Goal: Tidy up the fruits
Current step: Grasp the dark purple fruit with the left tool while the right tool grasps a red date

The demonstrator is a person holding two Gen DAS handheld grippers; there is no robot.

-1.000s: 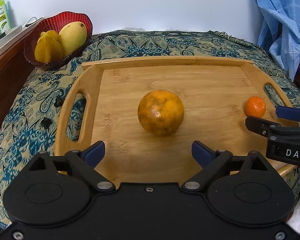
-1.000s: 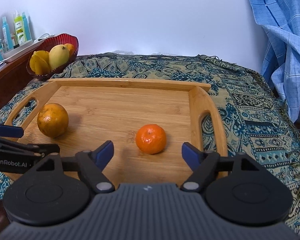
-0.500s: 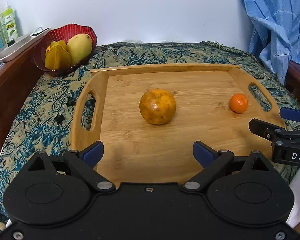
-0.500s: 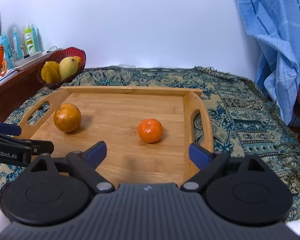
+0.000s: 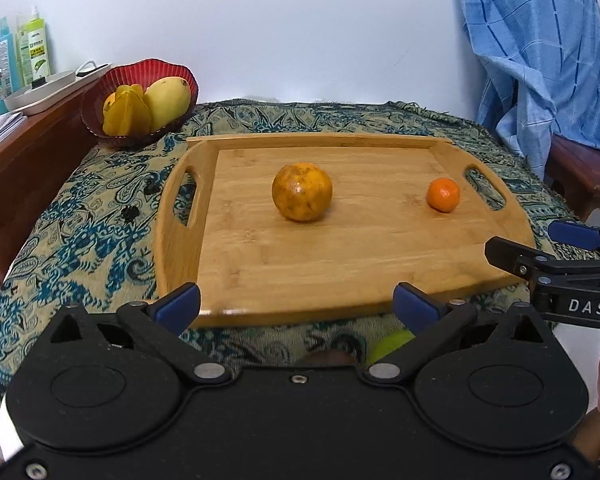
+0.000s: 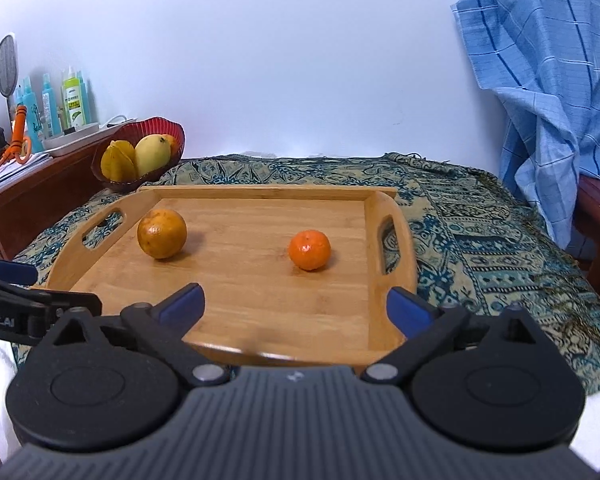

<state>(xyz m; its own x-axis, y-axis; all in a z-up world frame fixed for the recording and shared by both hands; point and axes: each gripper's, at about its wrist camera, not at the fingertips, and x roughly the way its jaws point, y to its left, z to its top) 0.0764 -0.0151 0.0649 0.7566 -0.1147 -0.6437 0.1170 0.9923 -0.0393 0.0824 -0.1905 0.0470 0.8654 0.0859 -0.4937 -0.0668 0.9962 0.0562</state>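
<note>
- Two fruits on tray (image 5: 380, 264): orange (image 5: 302, 191) near tray centre, toward left handle (image 5: 186, 196); mandarin (image 5: 443, 195) just beside right handle (image 5: 485, 188). Well apart from each other, neither touching a rim.
- Left gripper (image 5: 296, 308): jaws opening, nothing between them; poised over near tray edge, in line with orange.
- Right gripper (image 6: 296, 306): jaws opening, nothing between them; poised over near edge, roughly in line with mandarin (image 6: 309, 249).
- Step in hand, as judged: between placements; both fruits set down and released on tray, neither held.
- Remaining stock: bowl (image 5: 100, 92) at far left corner of cloth (image 5: 80, 216), off tray, holding starfruit (image 5: 126, 114) and mango (image 5: 167, 98); a further fruit behind, partly hidden.
- Green object (image 5: 388, 346) below near tray edge, mostly hidden by left gripper; identity not determinable.
- Next move, as judged: reach to bowl past left handle, jaws wide enough to span mango, approach from above bowl rim.
- Open room: broad bare board along near edge and between fruits; far rim raised, side handles cut through.
- Caution: round fruits free to roll if tray nudged.
</note>
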